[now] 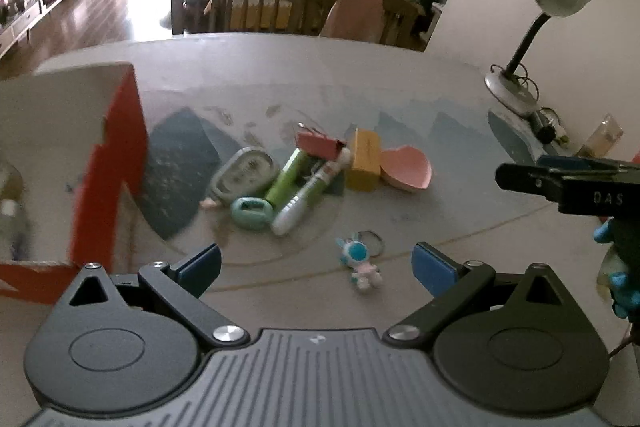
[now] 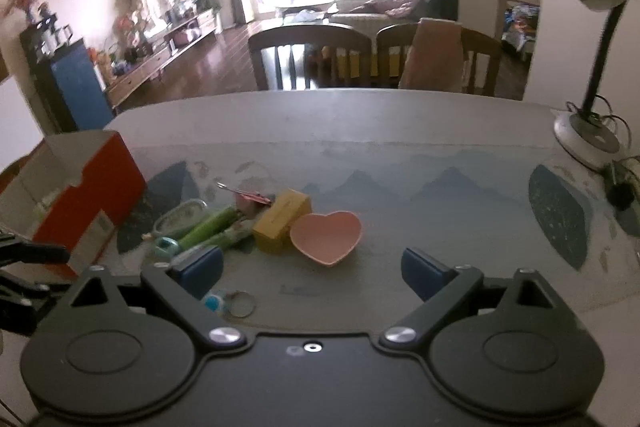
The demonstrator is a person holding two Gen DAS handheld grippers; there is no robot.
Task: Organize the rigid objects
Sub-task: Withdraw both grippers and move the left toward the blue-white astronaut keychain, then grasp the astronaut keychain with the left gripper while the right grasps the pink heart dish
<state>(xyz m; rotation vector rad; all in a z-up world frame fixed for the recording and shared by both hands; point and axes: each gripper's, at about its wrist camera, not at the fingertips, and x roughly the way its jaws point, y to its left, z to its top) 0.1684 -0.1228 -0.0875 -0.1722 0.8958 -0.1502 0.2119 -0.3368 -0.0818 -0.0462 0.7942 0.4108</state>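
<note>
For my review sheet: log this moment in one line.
left gripper: open, empty | right gripper: open, empty | pink heart dish, yellow box: on table

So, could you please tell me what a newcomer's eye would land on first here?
Probably the heap of small items mid-table: a pink heart-shaped dish touching a yellow box, with green tubes to their left. Next, the open red-and-white carton at the left edge, and the desk lamp at the right.
</note>
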